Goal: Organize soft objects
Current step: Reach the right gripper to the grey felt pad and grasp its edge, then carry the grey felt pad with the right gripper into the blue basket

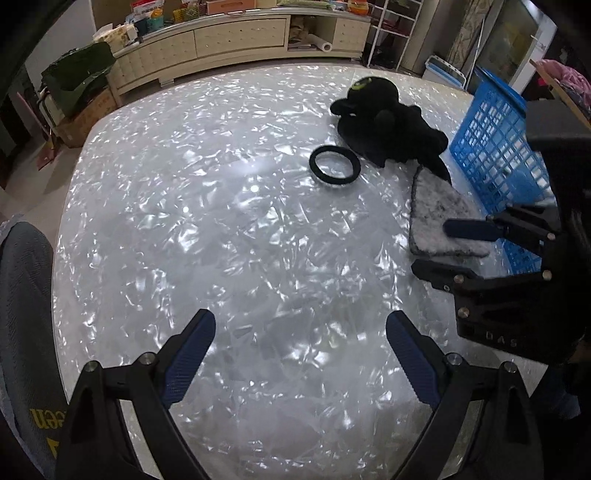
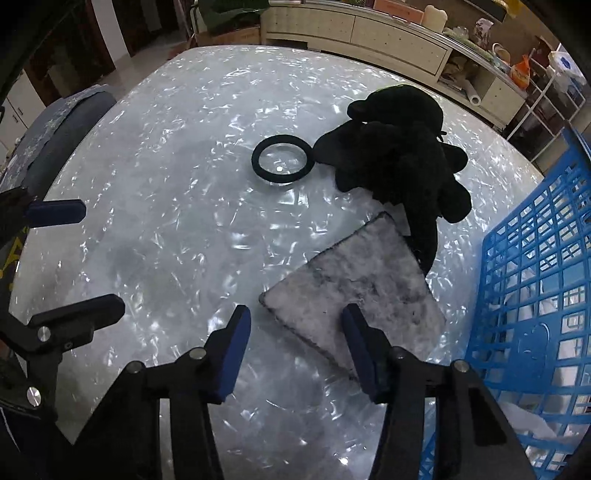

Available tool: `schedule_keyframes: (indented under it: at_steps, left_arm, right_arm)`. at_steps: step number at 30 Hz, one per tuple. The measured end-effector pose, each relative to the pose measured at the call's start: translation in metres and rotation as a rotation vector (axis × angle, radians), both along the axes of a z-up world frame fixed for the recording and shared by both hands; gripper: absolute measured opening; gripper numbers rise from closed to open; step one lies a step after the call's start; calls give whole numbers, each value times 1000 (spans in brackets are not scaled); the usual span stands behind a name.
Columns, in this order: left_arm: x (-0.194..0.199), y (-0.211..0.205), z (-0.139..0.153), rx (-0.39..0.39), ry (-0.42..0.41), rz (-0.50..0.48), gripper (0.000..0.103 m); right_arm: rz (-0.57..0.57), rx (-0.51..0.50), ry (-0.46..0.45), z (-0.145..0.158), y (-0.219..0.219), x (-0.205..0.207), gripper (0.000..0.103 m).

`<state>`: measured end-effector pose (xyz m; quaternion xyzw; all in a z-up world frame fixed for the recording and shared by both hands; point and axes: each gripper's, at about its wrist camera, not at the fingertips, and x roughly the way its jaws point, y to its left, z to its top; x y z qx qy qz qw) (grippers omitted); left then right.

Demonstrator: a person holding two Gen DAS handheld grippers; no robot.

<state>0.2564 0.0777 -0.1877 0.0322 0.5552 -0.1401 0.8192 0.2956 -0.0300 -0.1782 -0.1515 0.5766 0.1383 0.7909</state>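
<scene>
A fuzzy grey-white square pad lies on the glossy white table beside the blue plastic basket. My right gripper stands open just above the pad's near corner, one finger over the pad and one over bare table. Beyond it lie a black plush toy and a black ring band. In the left wrist view my left gripper is open over bare table, with the right gripper at the pad, near the toy, the ring and the basket.
Something soft and white lies inside the basket. A grey chair back stands at the table's left edge. A cream cabinet with clutter on top runs along the far wall, beside a white wire rack.
</scene>
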Motion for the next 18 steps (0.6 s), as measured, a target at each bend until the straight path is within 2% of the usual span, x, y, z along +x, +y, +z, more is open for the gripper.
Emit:
schedule_keyframes:
  at_steps: [3,5,6,10,14,18]
  left_arm:
    - [3,4,3,-29,-6,13,93]
    - [4,5,5,-38,-8,12,93]
    - [4,6,7,-37,-10,10,93]
    - [0,4,13,-35,-22,-5,93]
    - [-8,3,20,-53,-27,-22,93]
    - [-20,0,31,-50,-47,-38,93]
  right_arm:
    - [1,-3,-4,0,0,1,44]
    - [-7,-9,-11,2,-3,-1,31]
    - [-10,-8,-9,3,-5,-1,30]
    - [-14,-22,-9,4,-8,-4,15]
    - [-22,-13,-13,8,-8,-13,11]
    - [-8,6,-40,25,-4,-28,11]
